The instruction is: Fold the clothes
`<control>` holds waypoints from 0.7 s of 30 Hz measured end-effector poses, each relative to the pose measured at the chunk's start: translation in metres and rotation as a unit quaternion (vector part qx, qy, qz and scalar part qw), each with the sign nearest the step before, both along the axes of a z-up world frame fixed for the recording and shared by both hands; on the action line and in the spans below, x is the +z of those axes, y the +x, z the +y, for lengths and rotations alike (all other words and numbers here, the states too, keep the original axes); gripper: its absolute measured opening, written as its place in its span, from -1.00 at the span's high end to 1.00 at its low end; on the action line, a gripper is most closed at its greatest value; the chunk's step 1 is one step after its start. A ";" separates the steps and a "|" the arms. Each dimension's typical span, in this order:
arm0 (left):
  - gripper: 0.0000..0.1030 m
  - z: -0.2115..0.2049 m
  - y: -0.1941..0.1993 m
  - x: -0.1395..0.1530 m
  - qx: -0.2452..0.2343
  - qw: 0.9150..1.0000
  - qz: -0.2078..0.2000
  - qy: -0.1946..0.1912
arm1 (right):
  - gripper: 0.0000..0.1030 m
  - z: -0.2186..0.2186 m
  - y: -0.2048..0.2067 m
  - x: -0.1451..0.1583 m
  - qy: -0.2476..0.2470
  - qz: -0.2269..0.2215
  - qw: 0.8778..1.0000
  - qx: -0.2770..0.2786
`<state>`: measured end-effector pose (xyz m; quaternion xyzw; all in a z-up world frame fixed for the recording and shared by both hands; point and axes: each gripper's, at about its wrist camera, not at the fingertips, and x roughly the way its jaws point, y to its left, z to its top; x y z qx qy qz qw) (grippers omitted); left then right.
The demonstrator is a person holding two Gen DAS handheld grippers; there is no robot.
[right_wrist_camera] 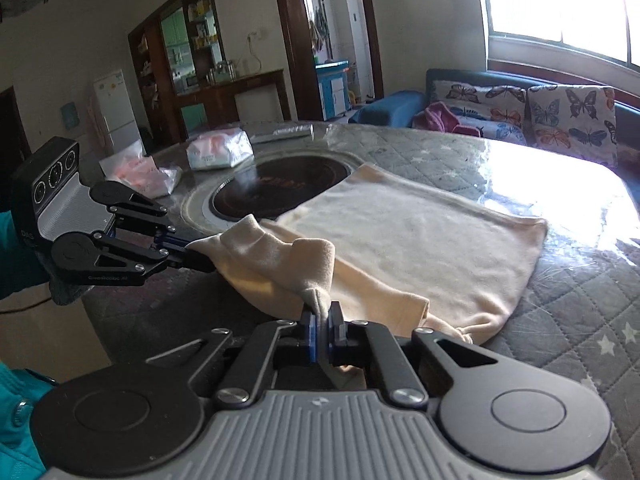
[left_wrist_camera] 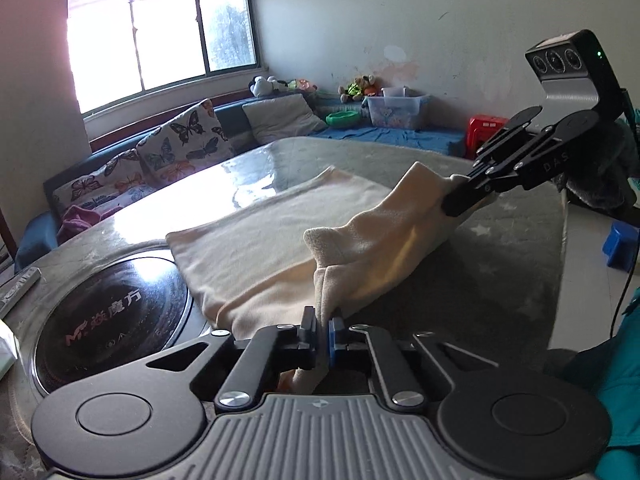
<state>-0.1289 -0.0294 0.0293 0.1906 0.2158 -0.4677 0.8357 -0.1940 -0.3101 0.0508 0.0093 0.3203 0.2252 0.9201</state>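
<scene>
Gripping the near edge of a cream garment at two points, the left gripper and right gripper are both clamped tight on pinched cloth — lifted just off the table. The rest lies flat toward the far edge. Folding cleanly likely means carrying both corners level and together — keeping the hem taut.

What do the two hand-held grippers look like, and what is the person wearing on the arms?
Both are alike. The left hand-held gripper has black linkage arms on round pivot discs, silver screws, blue finger pads and a grey ribbed body. The right hand-held gripper matches it, and seen from the side carries a black camera block with three round lenses. A thin black cable hangs nearby. The sleeves are teal.
</scene>
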 end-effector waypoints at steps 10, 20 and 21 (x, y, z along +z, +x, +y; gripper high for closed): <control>0.89 0.022 -0.060 0.034 -0.023 0.999 0.029 -0.036 | 0.91 -0.002 -0.068 0.037 0.017 -0.005 1.000 0.016; 0.89 -0.016 0.010 0.046 0.002 1.000 0.013 -0.026 | 0.91 -0.017 -0.025 0.046 0.025 -0.019 1.000 -0.004; 0.89 -0.024 0.021 0.046 0.005 1.000 0.011 -0.021 | 0.91 -0.020 -0.012 0.047 0.026 -0.020 0.999 -0.008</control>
